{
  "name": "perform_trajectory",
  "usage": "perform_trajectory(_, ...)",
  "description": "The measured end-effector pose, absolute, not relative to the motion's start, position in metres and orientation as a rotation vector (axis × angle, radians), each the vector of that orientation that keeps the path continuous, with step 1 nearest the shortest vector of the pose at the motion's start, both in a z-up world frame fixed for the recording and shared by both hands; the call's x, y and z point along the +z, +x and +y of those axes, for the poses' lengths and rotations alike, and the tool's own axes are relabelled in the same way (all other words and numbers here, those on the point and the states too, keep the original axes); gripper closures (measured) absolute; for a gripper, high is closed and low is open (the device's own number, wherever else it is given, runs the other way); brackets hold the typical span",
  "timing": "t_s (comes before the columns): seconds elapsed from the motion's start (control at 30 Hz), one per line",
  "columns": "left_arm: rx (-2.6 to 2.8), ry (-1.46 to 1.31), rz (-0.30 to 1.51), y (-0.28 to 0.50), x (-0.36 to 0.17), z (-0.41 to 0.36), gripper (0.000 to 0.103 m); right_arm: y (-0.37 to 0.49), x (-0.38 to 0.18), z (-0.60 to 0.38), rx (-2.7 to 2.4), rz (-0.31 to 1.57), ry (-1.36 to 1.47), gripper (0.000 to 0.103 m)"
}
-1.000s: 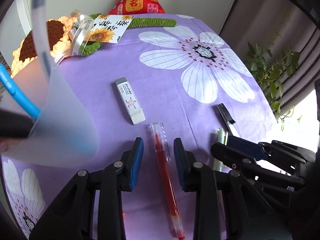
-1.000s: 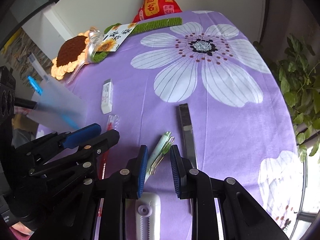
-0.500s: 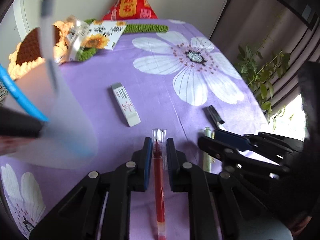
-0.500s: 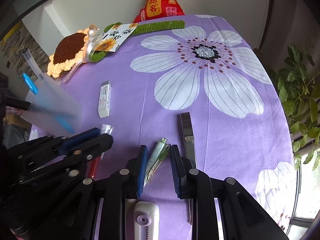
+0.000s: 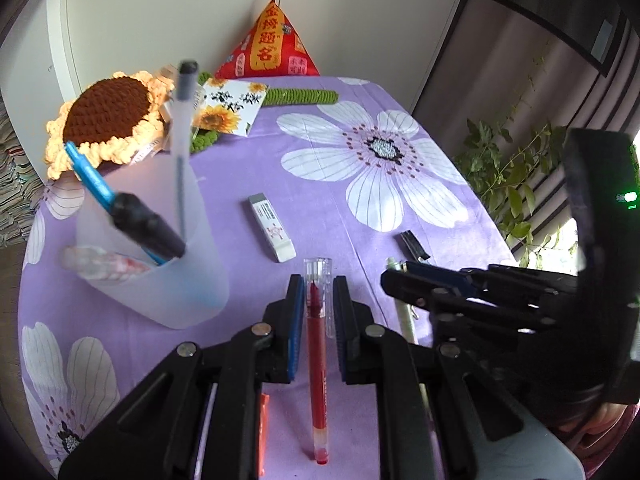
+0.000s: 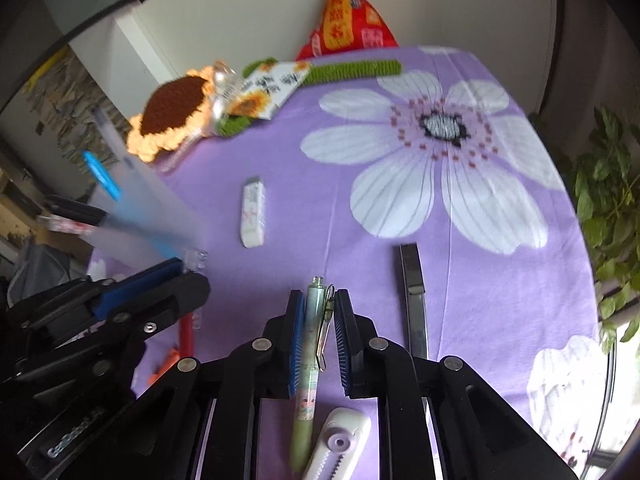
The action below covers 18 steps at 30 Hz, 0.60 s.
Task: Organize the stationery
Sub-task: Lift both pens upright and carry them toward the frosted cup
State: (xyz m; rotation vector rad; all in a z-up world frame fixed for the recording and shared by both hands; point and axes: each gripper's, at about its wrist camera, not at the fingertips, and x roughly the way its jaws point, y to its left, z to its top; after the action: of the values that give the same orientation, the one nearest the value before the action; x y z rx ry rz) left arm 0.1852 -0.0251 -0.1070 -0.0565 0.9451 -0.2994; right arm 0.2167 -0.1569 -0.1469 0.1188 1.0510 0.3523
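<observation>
We have both pens gripped: the left gripper (image 5: pixel 316 298) clamps the red gel pen (image 5: pixel 318 364), the right gripper (image 6: pixel 318 312) the pale green clip pen (image 6: pixel 310 364). Next, carry them left to the frosted plastic cup (image 5: pixel 160 276).

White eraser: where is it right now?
The white eraser lies flat on the purple cloth, ahead of the left gripper holding the red pen, between the translucent pen cup and the big white flower print.

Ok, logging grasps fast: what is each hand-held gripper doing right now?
Left hand-held gripper: closed on the red pen.
Right hand-held gripper: closed on the green pen.
</observation>
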Motion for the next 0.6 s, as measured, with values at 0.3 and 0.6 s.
perform_trajectory(0.3,-0.311,-0.072,0.871,0.168,-0.082,-0.015,0.091,0.194,-0.102,-0.159,0.408,0.934,0.135,0.087)
perform_trajectory(0.6,-0.307,-0.074,0.803,0.153,-0.059,-0.006,0.091,0.176,-0.078,-0.157,0.430,0.863,0.109,0.089)
